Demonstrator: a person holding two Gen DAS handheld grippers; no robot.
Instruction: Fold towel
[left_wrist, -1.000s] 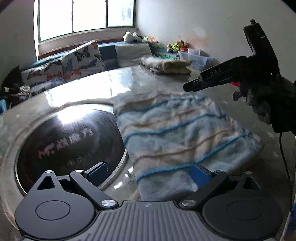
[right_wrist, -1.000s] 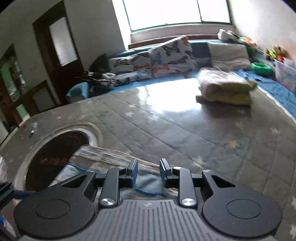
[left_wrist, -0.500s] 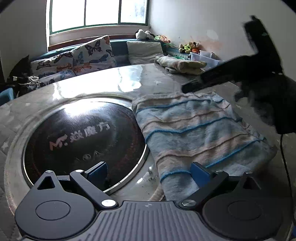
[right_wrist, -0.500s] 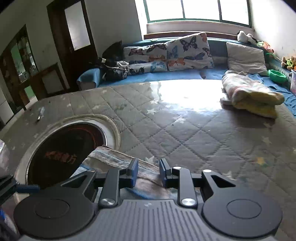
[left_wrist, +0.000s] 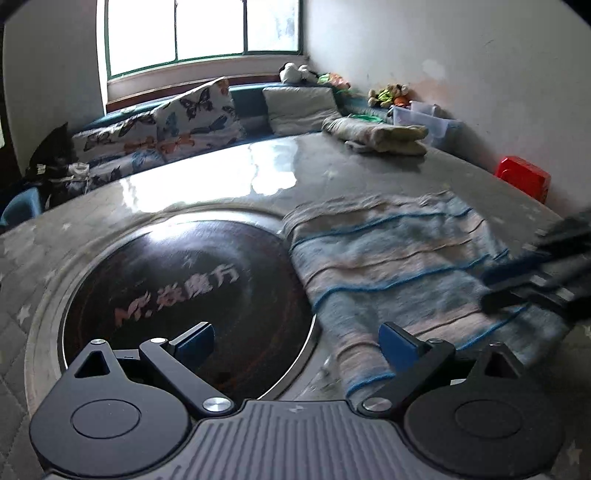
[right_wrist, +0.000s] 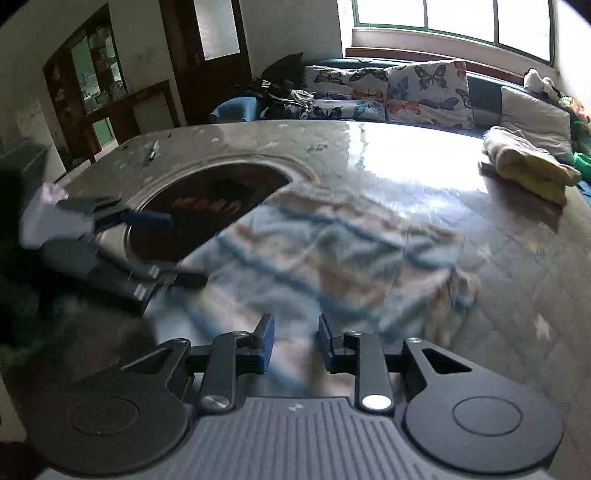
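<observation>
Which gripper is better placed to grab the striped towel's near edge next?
Right, probably. The right gripper hangs directly over the towel, jaws apart. The left gripper, jaws wide, sits mostly over the dark round inset.

The right claw (right_wrist: 292, 341) hangs over the near edge of the striped towel (right_wrist: 314, 254), jaws a little apart with nothing between them. The towel lies blurred on the grey worktop (right_wrist: 517, 240), one corner overlapping the dark round inset (right_wrist: 207, 210). The left claw (right_wrist: 173, 247) reaches in beside it, spread wide.
</observation>
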